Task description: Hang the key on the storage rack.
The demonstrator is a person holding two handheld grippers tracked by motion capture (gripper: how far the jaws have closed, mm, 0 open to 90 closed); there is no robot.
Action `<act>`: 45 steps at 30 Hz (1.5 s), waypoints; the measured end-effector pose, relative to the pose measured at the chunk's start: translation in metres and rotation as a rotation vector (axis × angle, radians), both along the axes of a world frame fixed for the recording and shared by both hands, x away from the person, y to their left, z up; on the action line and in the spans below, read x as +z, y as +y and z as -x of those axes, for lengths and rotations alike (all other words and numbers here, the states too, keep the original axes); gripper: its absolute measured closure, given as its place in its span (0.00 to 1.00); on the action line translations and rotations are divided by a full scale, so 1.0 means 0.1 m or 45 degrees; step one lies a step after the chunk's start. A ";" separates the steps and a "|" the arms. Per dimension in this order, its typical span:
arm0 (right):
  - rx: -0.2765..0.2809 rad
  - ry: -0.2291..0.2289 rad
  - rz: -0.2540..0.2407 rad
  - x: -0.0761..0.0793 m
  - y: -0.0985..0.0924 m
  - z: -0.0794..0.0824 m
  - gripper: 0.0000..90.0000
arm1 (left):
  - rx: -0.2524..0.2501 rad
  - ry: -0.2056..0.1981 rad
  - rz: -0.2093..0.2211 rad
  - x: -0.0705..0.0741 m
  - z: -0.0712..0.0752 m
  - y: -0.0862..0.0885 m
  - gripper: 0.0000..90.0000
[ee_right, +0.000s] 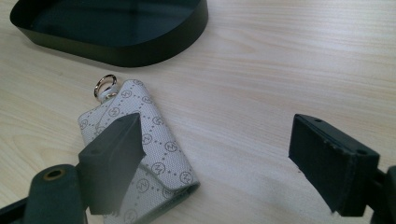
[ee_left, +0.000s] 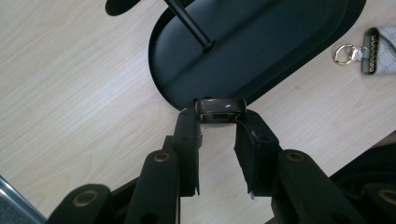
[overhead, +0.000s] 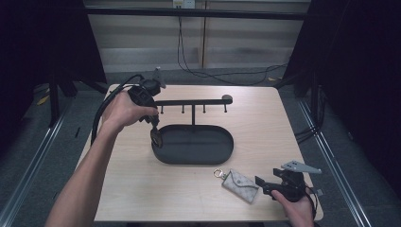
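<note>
We see the left claw (ee_left: 219,122) pinching a small dark boxy key fob (ee_left: 220,111) just above the rim of the black oval tray (ee_left: 280,42), while the right claw (ee_right: 215,158) waits wide open on the pale wooden worktop (ee_right: 289,60) beside the grey patterned pouch (ee_right: 154,140).

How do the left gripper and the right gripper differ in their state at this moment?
The left gripper is shut on a small dark object above the black tray's rim; the right gripper is open and holds nothing. The left is raised; the right sits low beside the patterned key pouch on the table. Both have black jaws.
</note>
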State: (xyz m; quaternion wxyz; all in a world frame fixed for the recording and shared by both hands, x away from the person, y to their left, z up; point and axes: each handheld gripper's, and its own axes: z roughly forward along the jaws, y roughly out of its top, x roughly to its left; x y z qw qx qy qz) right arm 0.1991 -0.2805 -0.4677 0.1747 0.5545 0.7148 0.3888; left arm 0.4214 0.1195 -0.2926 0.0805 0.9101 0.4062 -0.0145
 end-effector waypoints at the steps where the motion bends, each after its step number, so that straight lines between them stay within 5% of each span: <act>1: 0.002 0.001 0.000 0.00 0.00 0.00 0.19 | 0.000 0.000 0.000 0.00 0.00 0.00 0.79; 10: 0.013 0.001 0.006 0.00 0.01 0.00 0.19 | 0.027 0.008 -0.057 -0.03 -0.13 -0.08 0.79; 24: 0.019 0.007 0.017 -0.01 0.02 -0.01 0.19 | 0.073 0.042 -0.055 -0.13 -0.26 -0.19 0.78; 38: 0.025 0.008 0.022 -0.01 0.03 -0.02 0.19 | 0.148 -0.019 -0.090 -0.17 -0.33 -0.29 0.78; 40: 0.032 0.005 0.031 -0.01 0.03 -0.02 0.19 | 0.136 -0.056 -0.114 -0.17 -0.31 -0.32 0.78; 45: 0.032 0.009 0.033 -0.01 0.03 -0.02 0.19 | 0.129 -0.054 -0.094 -0.17 -0.30 -0.31 0.73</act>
